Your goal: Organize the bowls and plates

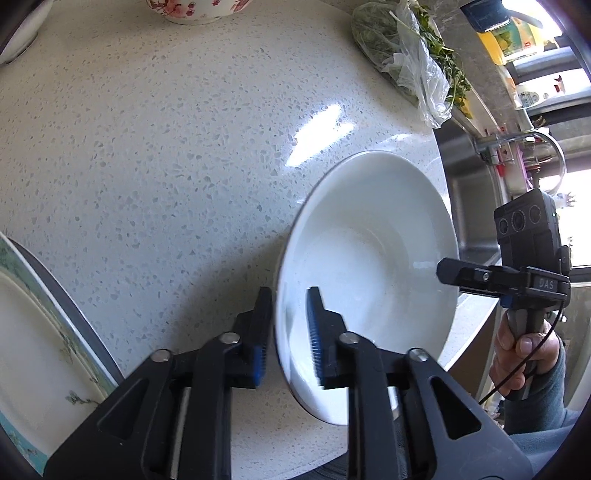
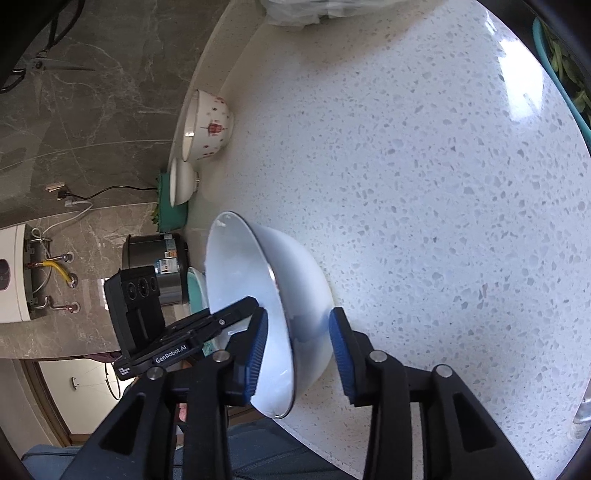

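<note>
A plain white bowl (image 1: 369,251) (image 2: 306,273) rests on the speckled countertop (image 1: 166,166) near its front edge. My left gripper (image 1: 290,295) straddles the bowl's near rim, one blue pad outside and one inside. There are small gaps, so it is open. My right gripper (image 2: 299,314) straddles the opposite rim with the wall between its pads and clear space on both sides, so it is open too. Each gripper shows in the other's view: the right gripper (image 1: 448,267) at the bowl's far rim, the left gripper (image 2: 240,306) reaching in from the left.
A floral-rimmed plate (image 1: 29,332) lies at the left, a flowered bowl (image 1: 192,9) at the back. A patterned bowl (image 2: 207,125) and a small white bowl (image 2: 181,184) stand by the wall. Bagged greens (image 1: 406,55) and a steel sink (image 1: 465,192) lie beyond.
</note>
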### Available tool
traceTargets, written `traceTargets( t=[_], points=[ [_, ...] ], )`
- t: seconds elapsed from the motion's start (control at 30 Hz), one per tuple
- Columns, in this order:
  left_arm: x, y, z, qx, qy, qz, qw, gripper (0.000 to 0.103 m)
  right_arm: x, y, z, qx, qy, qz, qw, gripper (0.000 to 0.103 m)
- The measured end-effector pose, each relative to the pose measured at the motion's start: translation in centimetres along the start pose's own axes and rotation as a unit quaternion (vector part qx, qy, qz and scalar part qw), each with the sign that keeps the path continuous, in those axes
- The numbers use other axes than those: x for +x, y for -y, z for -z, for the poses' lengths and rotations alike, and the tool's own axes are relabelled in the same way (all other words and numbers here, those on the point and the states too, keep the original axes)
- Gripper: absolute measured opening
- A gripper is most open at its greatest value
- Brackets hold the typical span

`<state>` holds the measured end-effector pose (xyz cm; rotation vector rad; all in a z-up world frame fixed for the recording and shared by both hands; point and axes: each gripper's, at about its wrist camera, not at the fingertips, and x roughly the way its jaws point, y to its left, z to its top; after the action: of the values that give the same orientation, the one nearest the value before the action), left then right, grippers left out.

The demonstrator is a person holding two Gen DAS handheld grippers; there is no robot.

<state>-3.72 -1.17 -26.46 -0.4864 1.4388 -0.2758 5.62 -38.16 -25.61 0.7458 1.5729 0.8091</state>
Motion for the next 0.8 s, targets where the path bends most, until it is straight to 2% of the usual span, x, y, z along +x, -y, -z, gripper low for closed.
traceTargets(
  t=[0.03,0.1,0.13,0.27,0.4,0.5,0.57,0.7,0.8],
  points=[
    [-0.1,0.1,0.1,-0.001,0.002,0.000,1.0000,0.048,-0.1,-0.1,0.0,-0.002,0.002,-0.001,1.000,0.047],
    [-0.5,0.5,0.3,0.001,0.011,0.008,0.9999,0.065,-0.5,-0.1,0.1,-0.006,0.005,-0.005,1.000,0.050],
    [-0.8,0.9,0.5,0.003,0.016,0.002,0.9999,0.070,-0.7,-0.2,0.1,-0.007,0.005,-0.006,1.000,0.050],
    [-2.4,2.1,0.7,0.011,0.033,0.008,0.9994,0.073,-2.6,-0.4,0.1,-0.012,0.023,-0.015,1.000,0.057],
    [-4.8,3.4,0.4,0.015,0.050,0.019,0.9985,0.076,-5.2,-1.0,-0.6,-0.018,0.056,-0.012,0.998,0.057],
    [-8.2,3.8,-0.1,0.020,0.080,0.043,0.9957,0.076,-6.6,-3.1,-1.2,-0.043,0.080,-0.021,0.996,0.058],
    [-11.0,3.3,-0.7,0.025,0.102,0.041,0.9936,0.077,-6.6,-5.2,-1.7,-0.067,0.086,-0.028,0.994,0.061],
    [-17.6,-0.5,-2.4,0.033,0.164,0.035,0.9854,0.077,-4.7,-9.9,-2.6,-0.100,0.090,-0.031,0.990,0.061],
    [-21.6,-6.7,-4.9,0.018,0.210,-0.003,0.9775,0.077,-1.9,-14.6,-3.6,-0.131,0.096,-0.032,0.986,0.061]
  ],
)
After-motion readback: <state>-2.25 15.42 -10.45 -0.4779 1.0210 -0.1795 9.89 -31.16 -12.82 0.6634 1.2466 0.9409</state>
